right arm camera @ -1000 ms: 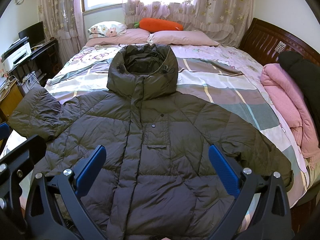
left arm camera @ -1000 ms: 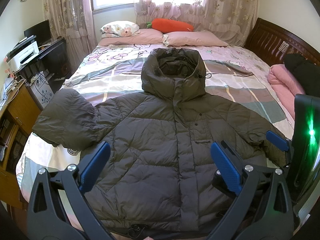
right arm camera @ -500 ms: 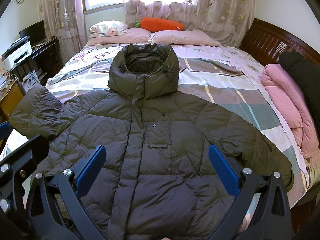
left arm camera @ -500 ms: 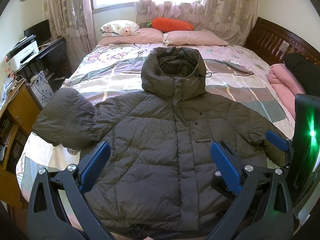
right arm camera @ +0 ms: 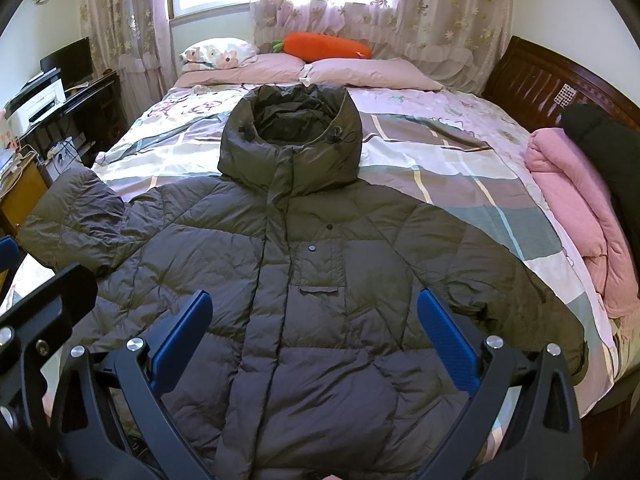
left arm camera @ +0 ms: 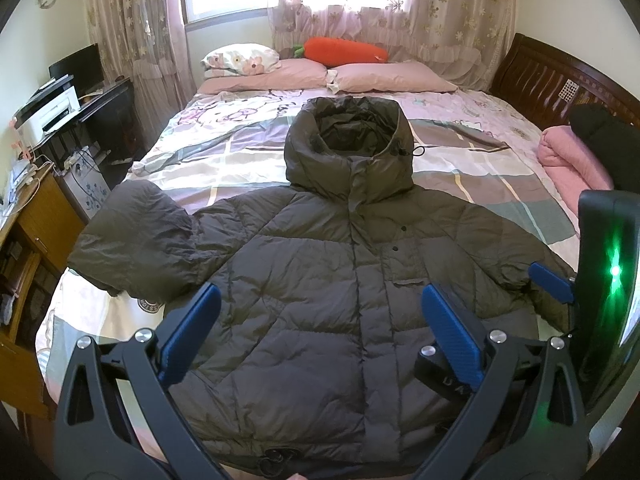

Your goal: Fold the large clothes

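Note:
A large dark olive puffer jacket [left arm camera: 328, 272] lies flat, front up, on the bed, hood [left arm camera: 348, 148] toward the pillows and both sleeves spread out. It also shows in the right wrist view [right arm camera: 304, 280]. My left gripper [left arm camera: 320, 320] is open and empty, held above the jacket's lower front. My right gripper [right arm camera: 316, 324] is open and empty too, above the lower front. The right gripper shows at the right edge of the left wrist view [left arm camera: 548, 280]. The left sleeve [left arm camera: 132, 240] is bunched near the bed's left edge.
The bed [left arm camera: 224, 148] has a patterned sheet, pink pillows [left arm camera: 392, 76] and an orange carrot cushion [left arm camera: 344, 50] at the head. A folded pink blanket [right arm camera: 576, 208] and a black garment [right arm camera: 604, 136] lie at the right. A wooden cabinet [left arm camera: 36, 216] and a desk with a printer [left arm camera: 48, 112] stand on the left.

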Tool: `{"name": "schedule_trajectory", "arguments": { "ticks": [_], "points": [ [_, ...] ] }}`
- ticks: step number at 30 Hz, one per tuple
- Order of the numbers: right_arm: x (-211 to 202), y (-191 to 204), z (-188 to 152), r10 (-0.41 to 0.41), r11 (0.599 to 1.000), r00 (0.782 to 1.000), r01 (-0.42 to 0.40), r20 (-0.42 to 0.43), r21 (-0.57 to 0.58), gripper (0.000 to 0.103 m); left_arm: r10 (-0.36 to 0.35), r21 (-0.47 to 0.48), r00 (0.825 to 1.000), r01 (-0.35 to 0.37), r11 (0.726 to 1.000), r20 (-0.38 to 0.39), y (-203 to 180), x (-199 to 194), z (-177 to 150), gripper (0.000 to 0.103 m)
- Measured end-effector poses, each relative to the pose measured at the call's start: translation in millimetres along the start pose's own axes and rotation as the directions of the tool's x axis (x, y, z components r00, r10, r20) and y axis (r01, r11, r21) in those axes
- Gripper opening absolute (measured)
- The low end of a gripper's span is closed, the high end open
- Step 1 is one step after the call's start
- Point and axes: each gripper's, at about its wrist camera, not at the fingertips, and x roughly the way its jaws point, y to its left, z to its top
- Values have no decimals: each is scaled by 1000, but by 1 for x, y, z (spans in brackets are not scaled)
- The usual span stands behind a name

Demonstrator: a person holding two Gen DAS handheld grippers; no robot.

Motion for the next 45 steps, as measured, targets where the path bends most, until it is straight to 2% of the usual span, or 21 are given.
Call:
{"name": "schedule_trajectory", "arguments": {
  "ticks": [12,21,25,27,29,31,32,33,34,35,36,37,38,39,40,41,43,45],
  "points": [
    [1,6,-4,0,1000,1000,0,1,-2,102,4,2,1000,-4,1000,0,-2,-1,1,101],
    [5,20,-10,12,1000,1000,-12,-5,-19,102,50,-12,998,-51,999,-30,15,6,3,101],
    [18,15,-6,20,1000,998,-21,-55,-15,102,128,-96,991,-130,987,-26,62,8,26,101],
    [27,6,-3,18,1000,997,-18,-80,3,102,127,-167,990,-136,977,-60,97,17,43,101],
    [40,0,-5,31,999,991,-29,-134,19,102,124,-283,985,-155,946,-123,150,36,57,101],
    [53,-2,-8,37,999,982,-33,-187,24,102,120,-401,976,-186,897,-184,206,59,57,101],
    [58,-1,-9,39,999,978,-34,-206,27,102,77,-461,972,-176,870,-224,233,74,52,101],
    [62,1,-10,46,999,973,-40,-224,30,102,-36,-560,963,-123,819,-265,267,95,39,101],
    [65,4,-13,62,998,968,-56,-243,29,102,-131,-641,954,-75,764,-268,287,108,25,101],
    [68,9,-13,70,998,965,-66,-251,22,102,-225,-729,943,-26,684,-245,306,120,8,101],
    [69,13,-14,72,997,964,-72,-255,11,102,-323,-839,930,28,543,-177,332,132,-17,101],
    [70,18,-15,72,997,963,-75,-259,-2,102,-362,-898,925,57,437,-117,346,136,-34,101],
    [71,24,-17,73,997,961,-80,-265,-17,102,-382,-940,923,85,330,-50,358,138,-49,101],
    [73,27,-17,78,996,959,-88,-274,-23,102,-381,-965,925,108,238,10,369,137,-62,101],
    [76,30,-18,86,995,955,-97,-284,-24,102,-351,-978,934,128,165,63,382,134,-73,101],
    [78,33,-20,95,994,950,-107,-297,-24,102,-313,-981,945,146,129,99,392,130,-79,101],
    [83,35,-24,98,994,943,-111,-319,-24,102,-234,-980,959,183,78,160,408,127,-86,101],
    [88,35,-25,94,994,938,-108,-334,-22,102,-202,-972,953,234,20,226,424,135,-91,101]
  ]
}}
